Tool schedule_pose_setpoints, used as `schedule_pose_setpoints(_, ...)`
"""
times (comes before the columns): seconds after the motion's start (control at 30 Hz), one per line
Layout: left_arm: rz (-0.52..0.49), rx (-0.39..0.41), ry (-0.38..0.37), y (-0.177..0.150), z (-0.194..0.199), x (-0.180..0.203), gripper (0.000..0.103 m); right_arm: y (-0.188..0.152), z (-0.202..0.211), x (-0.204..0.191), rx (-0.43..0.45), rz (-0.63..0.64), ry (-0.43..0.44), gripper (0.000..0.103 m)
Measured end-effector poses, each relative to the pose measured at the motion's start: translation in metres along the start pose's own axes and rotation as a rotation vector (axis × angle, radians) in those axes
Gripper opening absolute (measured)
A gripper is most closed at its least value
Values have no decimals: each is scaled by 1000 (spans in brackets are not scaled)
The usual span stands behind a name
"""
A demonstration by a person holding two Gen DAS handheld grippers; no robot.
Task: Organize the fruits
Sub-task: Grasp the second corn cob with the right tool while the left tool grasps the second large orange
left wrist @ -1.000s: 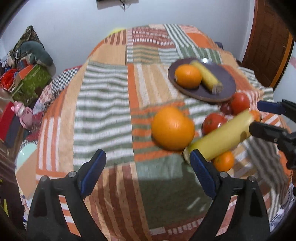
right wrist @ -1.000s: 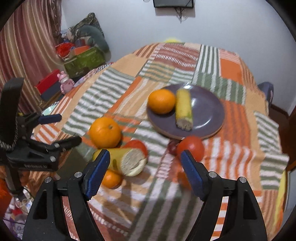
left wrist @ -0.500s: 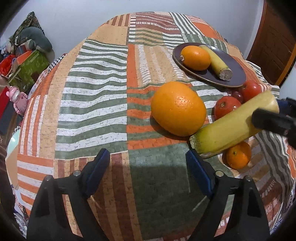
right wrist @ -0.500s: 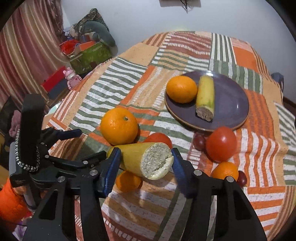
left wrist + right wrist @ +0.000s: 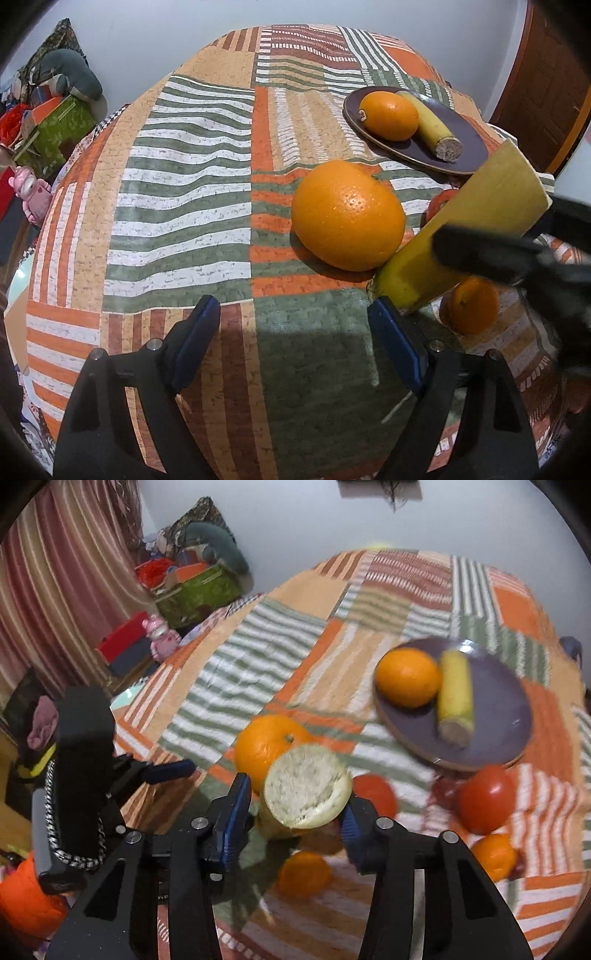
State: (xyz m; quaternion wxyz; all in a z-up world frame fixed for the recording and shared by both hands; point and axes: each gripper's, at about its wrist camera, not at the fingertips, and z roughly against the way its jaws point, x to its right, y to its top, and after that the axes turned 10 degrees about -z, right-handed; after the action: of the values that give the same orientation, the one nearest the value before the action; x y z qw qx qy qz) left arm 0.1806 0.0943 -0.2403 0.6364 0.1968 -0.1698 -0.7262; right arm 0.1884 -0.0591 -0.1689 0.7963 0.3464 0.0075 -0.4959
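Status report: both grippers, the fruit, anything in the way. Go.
Right gripper just closed, pads on cut banana piece, tilted up. Left gripper open, empty, short of big orange. Plate holds orange and banana piece; tomatoes lie before it.

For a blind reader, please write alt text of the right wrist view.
The right gripper has just closed its jaws on a cut banana piece. Behind lie a large orange, tomatoes, and a purple plate holding an orange and banana.

Yellow cut banana piece (image 5: 306, 794) tilted (pale cut face up) beside large orange (image 5: 347, 218) on patchwork cloth
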Motion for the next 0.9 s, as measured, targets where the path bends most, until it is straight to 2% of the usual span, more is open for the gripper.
schedule_pose_setpoints(0.03,2,2,-6,0,1,-1,85,-2,-3,0,-4,-3,-1,36)
schedule_pose_setpoints(0.2,14,17,-30,2,10,-4,85,1,4,9,-5,-59,50,35)
schedule_pose_setpoints(0.4,12,59,-37,13,24,-6,86,10,35,15,68,-52,47,34)
schedule_pose_setpoints(0.63,-5,55,-25,34,12,-1,86,26,78,38,173,-30,-42,34)
schedule_pose_setpoints(0.9,-15,16,-33,49,-16,4,85,33,99,90,192,-72,-179,34)
